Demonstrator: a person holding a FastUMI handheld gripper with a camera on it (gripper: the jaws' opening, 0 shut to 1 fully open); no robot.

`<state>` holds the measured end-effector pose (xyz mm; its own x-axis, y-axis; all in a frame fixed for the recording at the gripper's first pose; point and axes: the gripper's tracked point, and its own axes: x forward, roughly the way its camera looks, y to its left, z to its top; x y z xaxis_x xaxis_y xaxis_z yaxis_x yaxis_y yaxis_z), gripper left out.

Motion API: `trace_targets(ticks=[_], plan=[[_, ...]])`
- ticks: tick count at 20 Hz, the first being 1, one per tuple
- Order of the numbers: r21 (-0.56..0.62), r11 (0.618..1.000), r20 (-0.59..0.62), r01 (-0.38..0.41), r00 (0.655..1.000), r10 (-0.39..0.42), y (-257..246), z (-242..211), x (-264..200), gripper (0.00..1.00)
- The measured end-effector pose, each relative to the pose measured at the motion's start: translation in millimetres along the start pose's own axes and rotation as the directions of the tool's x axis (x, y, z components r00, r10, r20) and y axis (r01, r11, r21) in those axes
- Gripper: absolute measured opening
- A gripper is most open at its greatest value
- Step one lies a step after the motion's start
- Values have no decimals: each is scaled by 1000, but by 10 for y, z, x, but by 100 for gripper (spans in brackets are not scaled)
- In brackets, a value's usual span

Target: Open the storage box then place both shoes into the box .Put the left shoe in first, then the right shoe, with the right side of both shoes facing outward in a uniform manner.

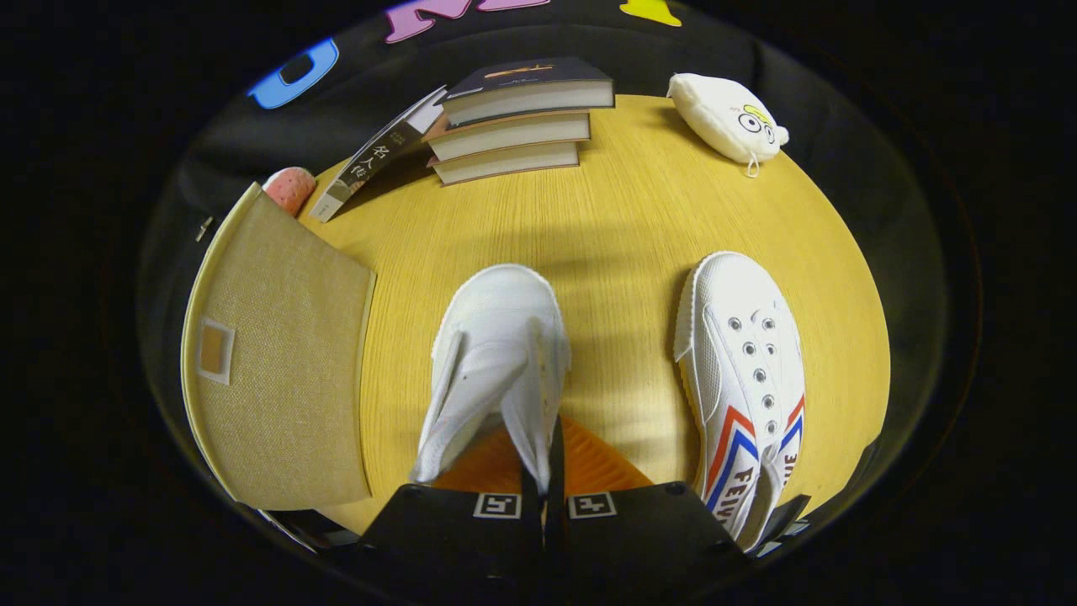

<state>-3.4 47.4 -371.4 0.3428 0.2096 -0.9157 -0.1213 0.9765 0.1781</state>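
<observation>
My gripper [545,480] is shut on a white canvas shoe [501,337], pinching the wall of its opening between the two black fingers. The shoe points away from me over the yellow wooden table [623,210], and its orange insole shows just ahead of the fingers. I cannot tell whether it is lifted or resting. A second white shoe [745,362] with red and blue stripes lies flat on the table to the right of the fingers, toe pointing away. The beige fabric storage box [286,353] stands to the left, its top panel with a small label window facing me.
A stack of three books [513,126] sits at the far side of the table, with another book [374,160] leaning against it. A white plush pouch [728,114] lies at the far right. A pink object [290,187] peeks out behind the box.
</observation>
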Motion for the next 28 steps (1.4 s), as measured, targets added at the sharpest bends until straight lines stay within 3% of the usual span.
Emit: trace_targets(ticks=[7,13,19,23,28], plan=[[91,992,48,-90,995,86,229,81,-471,6],[88,984,162,-155,977,139,516,555,-1225,5],[128,953,242,-273,941,237,1177,958,-1856,5],[140,930,247,-340,921,300,1771,1036,-1971,6],[155,913,219,-377,915,340,2455,974,-1770,6]])
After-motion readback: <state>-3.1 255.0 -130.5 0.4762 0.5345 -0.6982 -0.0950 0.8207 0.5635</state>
